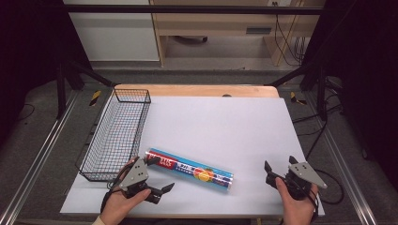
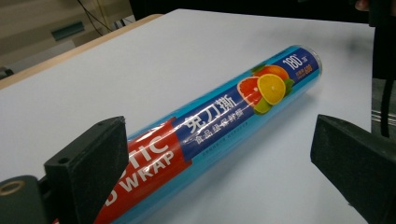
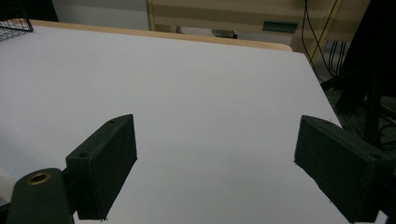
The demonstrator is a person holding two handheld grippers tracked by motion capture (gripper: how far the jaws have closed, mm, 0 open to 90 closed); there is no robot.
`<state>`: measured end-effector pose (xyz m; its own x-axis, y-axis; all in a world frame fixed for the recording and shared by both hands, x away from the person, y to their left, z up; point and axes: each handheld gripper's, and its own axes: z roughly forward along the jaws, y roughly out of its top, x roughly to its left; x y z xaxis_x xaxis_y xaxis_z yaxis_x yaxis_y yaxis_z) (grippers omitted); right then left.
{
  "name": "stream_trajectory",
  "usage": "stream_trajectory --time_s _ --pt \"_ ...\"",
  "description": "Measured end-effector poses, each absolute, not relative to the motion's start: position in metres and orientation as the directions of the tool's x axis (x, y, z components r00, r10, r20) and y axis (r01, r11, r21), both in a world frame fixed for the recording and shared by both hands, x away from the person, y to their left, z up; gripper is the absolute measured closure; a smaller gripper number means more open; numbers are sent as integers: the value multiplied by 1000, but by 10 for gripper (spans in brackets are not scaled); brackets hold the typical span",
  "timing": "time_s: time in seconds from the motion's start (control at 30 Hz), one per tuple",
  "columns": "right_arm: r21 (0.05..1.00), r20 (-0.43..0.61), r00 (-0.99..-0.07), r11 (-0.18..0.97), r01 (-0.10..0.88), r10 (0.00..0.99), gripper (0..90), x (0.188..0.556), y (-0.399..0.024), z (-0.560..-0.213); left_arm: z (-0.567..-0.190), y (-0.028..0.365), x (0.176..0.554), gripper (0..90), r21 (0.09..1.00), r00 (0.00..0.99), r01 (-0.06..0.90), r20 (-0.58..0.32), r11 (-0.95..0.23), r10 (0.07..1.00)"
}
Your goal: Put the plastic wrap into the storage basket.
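A long blue and red roll of cling wrap (image 1: 190,168) lies slantwise on the white sheet near the front of the table. In the left gripper view the roll (image 2: 219,116) runs away from me, its red end low between the jaws and close to the left one. My left gripper (image 1: 160,175) is open at that red end, and the jaws (image 2: 219,144) stand wide without clamping the roll. My right gripper (image 1: 280,165) is held at the front right, well apart from the roll. It is open over bare sheet with nothing between its jaws (image 3: 219,149).
A black wire basket (image 1: 117,133) stands along the left edge of the white sheet (image 1: 225,117), just beyond my left hand; its corner (image 3: 14,23) shows far left in the right gripper view. A wooden table edge (image 1: 197,90) runs along the back.
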<state>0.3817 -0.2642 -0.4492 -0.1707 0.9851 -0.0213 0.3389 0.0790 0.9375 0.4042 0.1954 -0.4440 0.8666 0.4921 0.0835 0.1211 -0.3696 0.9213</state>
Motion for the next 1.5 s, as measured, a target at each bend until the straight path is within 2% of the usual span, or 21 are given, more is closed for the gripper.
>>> stream_trajectory --time_s 0.13,0.43,0.57,0.6,0.7,0.8,0.83,0.9,0.97,1.0,1.03,1.07,1.23,1.37,1.5 --pt "933 -7 -171 68 352 985 131 383 -266 -452 -444 194 405 33 917 878 120 81 -381 472" --pt "927 13 -170 52 372 985 131 384 -269 -455 -442 191 402 30 895 906 54 143 -443 399" --pt "928 11 -172 54 369 985 130 384 -267 -455 -434 192 403 30 898 919 27 151 -439 365" --pt "926 14 -184 57 373 983 124 385 -266 -455 -426 190 406 30 890 924 -9 181 -456 335" --pt "928 9 -191 63 367 981 124 385 -265 -455 -417 186 411 36 881 925 -30 203 -471 321" --pt "928 7 -202 69 366 979 124 385 -265 -455 -396 171 424 44 840 940 -84 245 -536 236" --pt "928 7 -202 69 366 979 124 385 -265 -455 -396 171 424 48 840 940 -84 245 -536 236" --pt "929 -3 -206 79 362 979 124 385 -263 -454 -381 158 437 63 783 930 -150 320 -604 183" --pt "930 -3 -213 81 358 977 124 385 -262 -454 -378 154 441 73 772 928 -168 333 -613 164" --pt "930 -9 -222 89 357 975 124 385 -260 -454 -374 148 450 91 733 933 -190 342 -653 113" --pt "930 -11 -225 92 356 974 124 386 -260 -454 -374 148 450 91 733 933 -190 342 -653 113" --pt "930 -16 -226 97 353 974 124 386 -259 -454 -374 145 459 92 695 928 -208 362 -688 84" --pt "932 -14 -224 94 351 974 124 385 -260 -454 -382 144 474 93 664 948 -203 316 -720 25" --pt "932 -8 -220 87 352 975 124 386 -261 -455 -397 147 490 93 656 969 -187 247 -731 -26" --pt "932 -9 -223 89 352 975 124 387 -260 -455 -402 146 497 90 644 977 -171 208 -746 -45"
